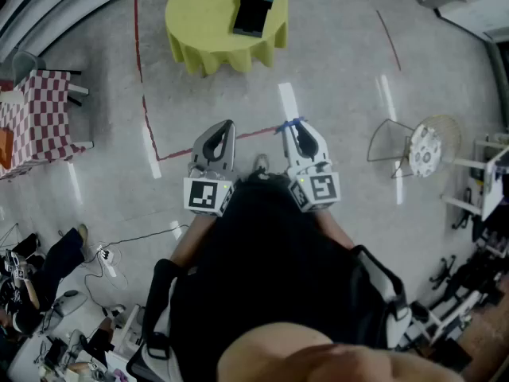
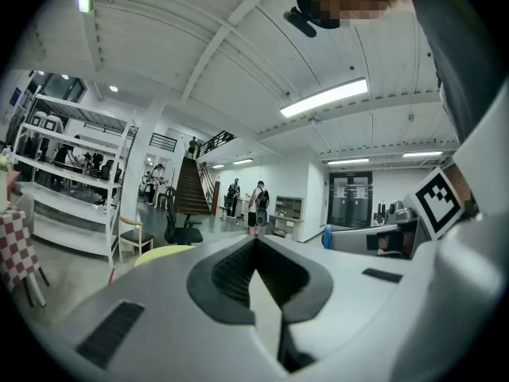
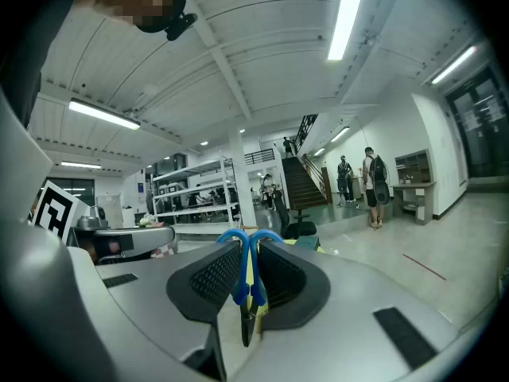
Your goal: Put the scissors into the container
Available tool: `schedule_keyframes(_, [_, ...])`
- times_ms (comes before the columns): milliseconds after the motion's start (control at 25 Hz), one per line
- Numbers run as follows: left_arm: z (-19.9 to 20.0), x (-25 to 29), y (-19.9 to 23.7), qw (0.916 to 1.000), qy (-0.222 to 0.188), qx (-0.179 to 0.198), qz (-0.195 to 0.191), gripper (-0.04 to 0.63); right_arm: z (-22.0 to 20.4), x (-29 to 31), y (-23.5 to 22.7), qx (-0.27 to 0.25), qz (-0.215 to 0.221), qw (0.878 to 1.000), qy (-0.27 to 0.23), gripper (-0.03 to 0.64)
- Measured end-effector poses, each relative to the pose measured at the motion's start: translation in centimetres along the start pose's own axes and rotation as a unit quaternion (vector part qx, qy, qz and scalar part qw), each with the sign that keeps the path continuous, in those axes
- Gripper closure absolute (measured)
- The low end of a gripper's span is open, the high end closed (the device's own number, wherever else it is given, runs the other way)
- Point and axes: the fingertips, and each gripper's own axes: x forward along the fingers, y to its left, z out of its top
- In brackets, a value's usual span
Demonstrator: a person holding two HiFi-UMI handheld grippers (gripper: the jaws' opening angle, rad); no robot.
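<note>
You're on the carry step: your right gripper [image 1: 296, 136] is clamped on the scissors [image 3: 241, 270], blue handle loops sticking out past the jaw tips. Your left gripper [image 1: 223, 134] is closed w/ nothing in it. Both are tucked against your chest, well apart from the yellow table [image 1: 199, 34] where the teal-and-dark box [image 1: 254, 6], prob. the container, sits. Next move, as I read it: walk fwd, bring the right gripper over the box, then let go. The head view gives you table and box; the right gripper view alone shows the 2 handle loops pinched between the pads, and the left gripper view confirms those jaws meet w/ nothing between
</note>
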Motion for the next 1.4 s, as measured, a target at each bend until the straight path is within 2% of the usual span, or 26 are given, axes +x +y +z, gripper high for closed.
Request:
schedule_keyframes(600, [-0.1,-0.4,0.5,1.0,-0.003,0.0,-0.002,0.609,-0.2,0.3,0.8,0.0,0.002,1.0,0.001,0.545])
schedule_keyframes(840, [-0.2,-0.8,0.9,1.0,-0.003,-0.006,-0.007,0.609,-0.1,0.3,1.3,0.015,-0.003,1.0,-0.004,0.545])
schedule_keyframes(1400, [-0.4,-3.1,4.6,0.9997,-0.006,-0.019,-0.013,0.609,-0.5,1.4,5.1,0.009,-0.016,1.0,-0.002,0.545])
